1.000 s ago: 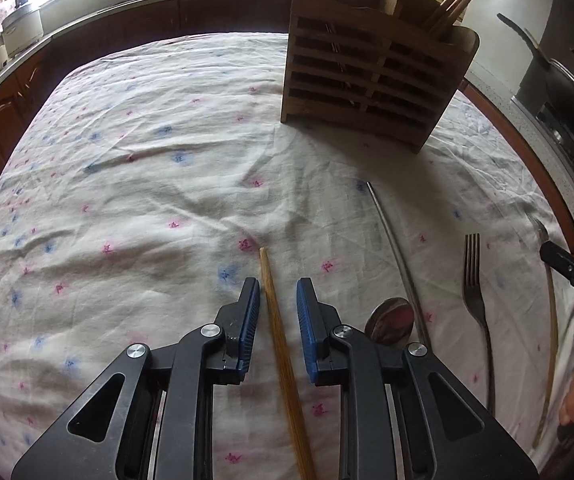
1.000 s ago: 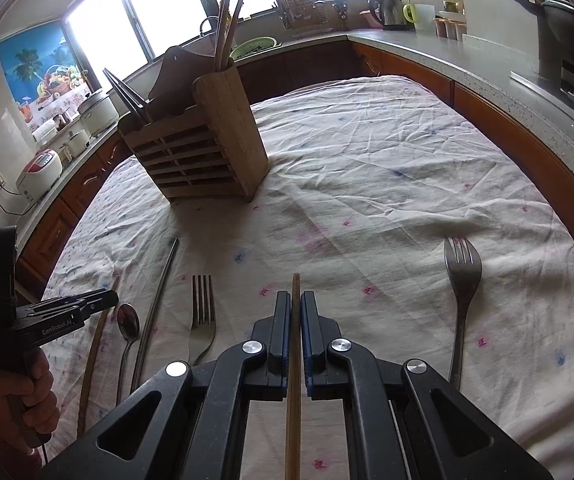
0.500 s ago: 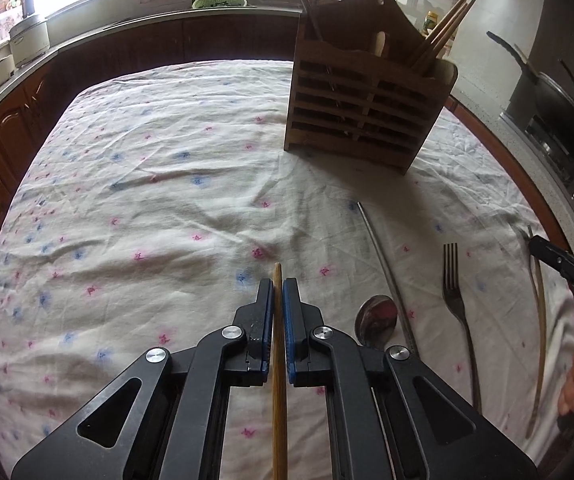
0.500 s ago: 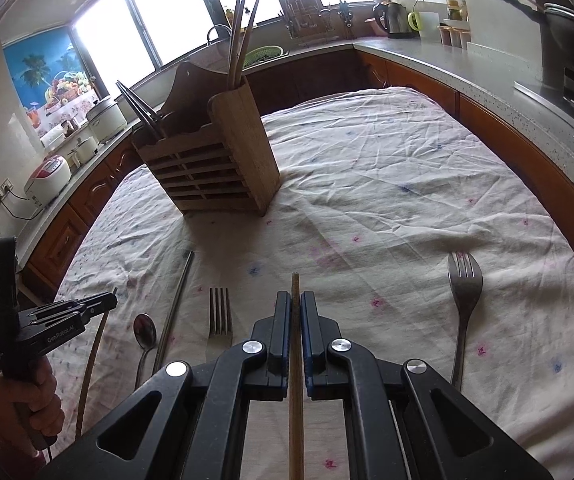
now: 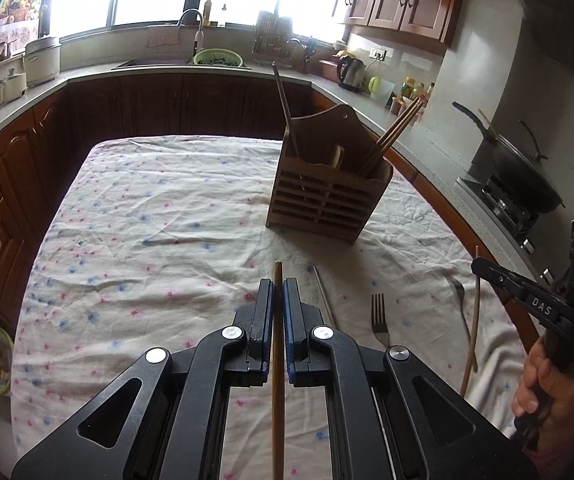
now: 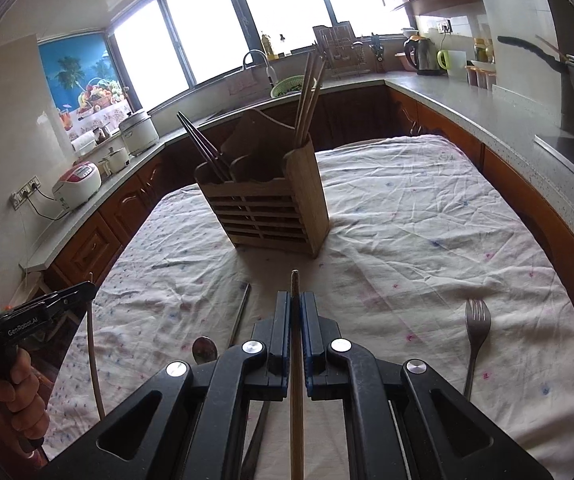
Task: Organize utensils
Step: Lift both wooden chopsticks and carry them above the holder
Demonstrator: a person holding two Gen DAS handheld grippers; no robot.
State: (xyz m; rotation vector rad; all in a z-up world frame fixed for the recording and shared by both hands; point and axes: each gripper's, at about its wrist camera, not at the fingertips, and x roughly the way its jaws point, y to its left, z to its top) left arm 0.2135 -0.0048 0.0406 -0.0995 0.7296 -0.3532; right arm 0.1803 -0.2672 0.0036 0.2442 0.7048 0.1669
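Each gripper has its jaws closed tight on one wooden chopstick. The left gripper (image 5: pixel 278 304) holds its chopstick (image 5: pixel 277 360) in the air, pointing toward the wooden holder (image 5: pixel 327 204), which stands on the counter (image 5: pixel 159 216) under a flowered cloth. The right gripper (image 6: pixel 295 316) holds the other chopstick (image 6: pixel 296 360) the same way, also in front of the holder (image 6: pixel 271 216). I judge the step is carrying both chopsticks to the holder. Next, each tip should be lifted above the holder's rim and lowered into the compartment where other chopsticks (image 5: pixel 391 136) already stand. A fork (image 6: pixel 476 332) lies in front of the holder, not yet collected.
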